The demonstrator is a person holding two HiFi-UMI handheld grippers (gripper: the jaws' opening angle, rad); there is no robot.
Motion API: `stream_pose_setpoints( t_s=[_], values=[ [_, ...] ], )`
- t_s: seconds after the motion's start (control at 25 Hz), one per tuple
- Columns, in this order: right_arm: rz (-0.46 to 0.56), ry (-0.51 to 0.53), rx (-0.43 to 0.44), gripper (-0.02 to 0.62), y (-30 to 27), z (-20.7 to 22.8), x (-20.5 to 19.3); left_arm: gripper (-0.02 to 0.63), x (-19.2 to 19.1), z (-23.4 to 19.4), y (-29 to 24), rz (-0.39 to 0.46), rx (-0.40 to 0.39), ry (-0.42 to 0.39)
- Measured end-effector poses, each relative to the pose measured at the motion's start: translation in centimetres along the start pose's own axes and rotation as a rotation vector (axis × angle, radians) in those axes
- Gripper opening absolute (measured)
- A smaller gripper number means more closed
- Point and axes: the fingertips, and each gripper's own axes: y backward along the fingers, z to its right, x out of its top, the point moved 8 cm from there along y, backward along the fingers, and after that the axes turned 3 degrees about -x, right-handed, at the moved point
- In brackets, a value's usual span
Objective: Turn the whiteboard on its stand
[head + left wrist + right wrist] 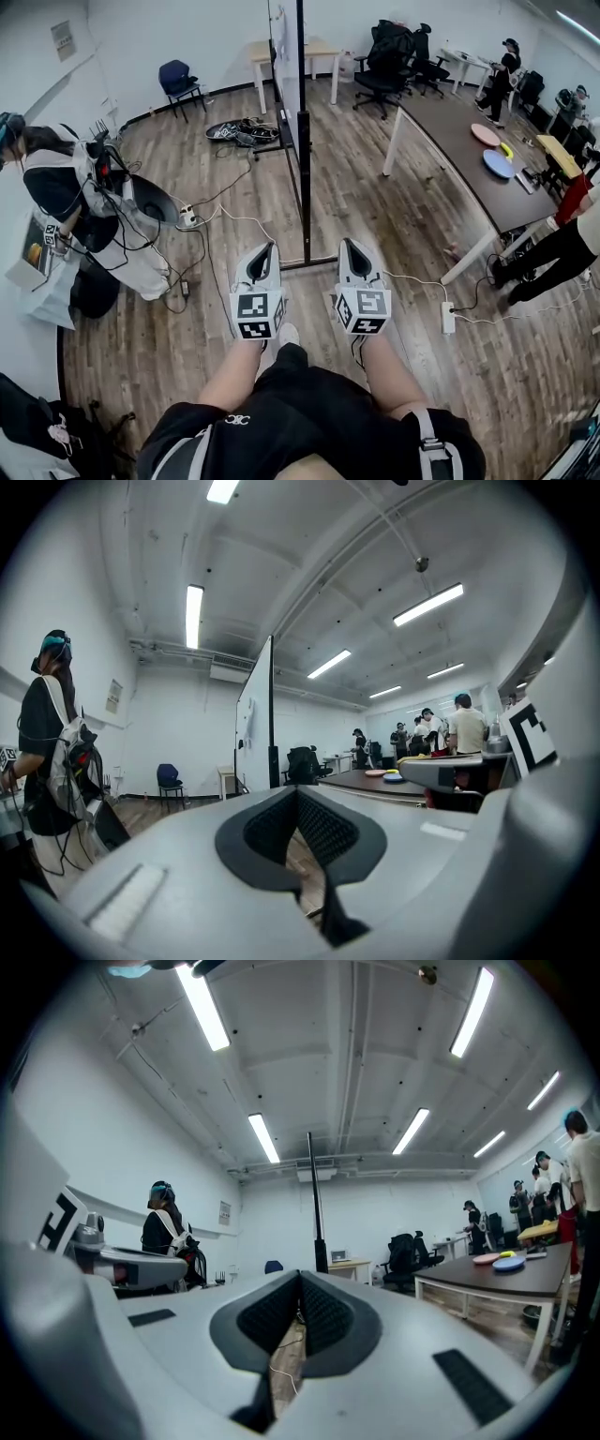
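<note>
The whiteboard point(284, 56) stands edge-on ahead of me on a black post point(304, 150), with its floor bar point(309, 263) just beyond my grippers. My left gripper point(270, 247) and right gripper point(349, 244) are held level side by side, short of the stand and touching nothing. Both have their jaws shut and hold nothing. In the left gripper view the board point(253, 728) is ahead, slightly left of the left gripper point(297, 794). The right gripper view shows the post point(316, 1213) straight above the right gripper point(300, 1277).
A long dark table point(459, 141) with coloured plates runs along the right, with people beside it. A person point(66, 187) with a backpack stands at the left. Cables and a power strip point(448, 317) lie on the wooden floor. Office chairs point(384, 56) stand behind.
</note>
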Motion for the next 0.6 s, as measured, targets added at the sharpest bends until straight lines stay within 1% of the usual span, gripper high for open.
stream_pose_setpoints(
  t_s=[0.4, 0.6],
  values=[
    [-0.042, 0.009, 0.017, 0.006, -12.9, 0.1, -0.4, 0.006, -0.2, -8.0, -10.0, -0.034, 0.031, -0.027],
    [-0.053, 0.020, 0.009, 0.006, -19.1, 0.1, -0.5, 0.006, 0.0, -12.0, -15.0, -0.031, 0.015, -0.004]
  ],
)
